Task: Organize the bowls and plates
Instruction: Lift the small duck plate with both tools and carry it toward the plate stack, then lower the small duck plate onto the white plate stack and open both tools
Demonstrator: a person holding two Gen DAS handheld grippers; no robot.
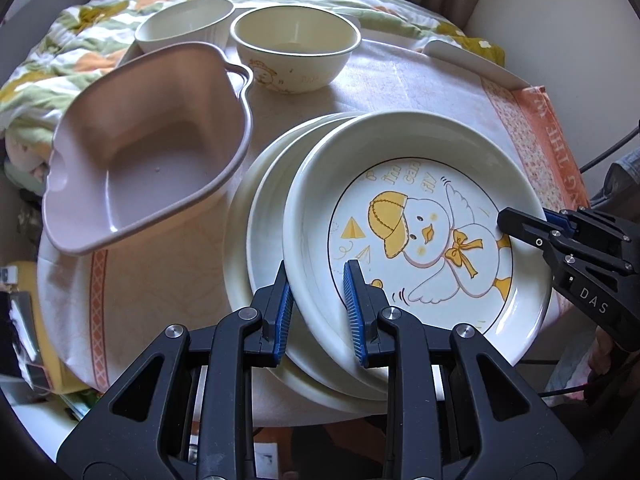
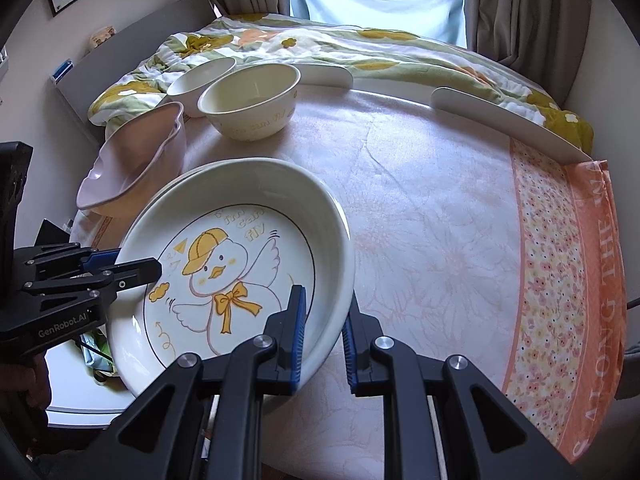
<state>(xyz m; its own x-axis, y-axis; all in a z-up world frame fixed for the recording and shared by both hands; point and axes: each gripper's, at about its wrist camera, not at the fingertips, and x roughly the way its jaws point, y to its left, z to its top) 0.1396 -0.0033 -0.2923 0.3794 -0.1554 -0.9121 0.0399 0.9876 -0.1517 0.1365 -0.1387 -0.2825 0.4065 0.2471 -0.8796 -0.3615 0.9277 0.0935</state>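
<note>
Two grippers hold one plate between them. The left gripper has its blue pads nearly together on the near rim of the duck plate, one pad inside the rim and one outside. The right gripper pinches the opposite rim of the same plate in the same way, one pad inside and one outside.

That plate, printed with a yellow-capped duck and a bow, sits slightly off-centre on a stack of plain plates, whose rims show to its left. The stack stands near the front edge of a table covered by a pale cloth with an orange flowered border.

Just left of the stack lies a pinkish dish with handles, tilted. Beyond it stand two cream bowls side by side: a duck-printed bowl and a plain bowl. Behind the table lies a flowered quilt under curtains.
</note>
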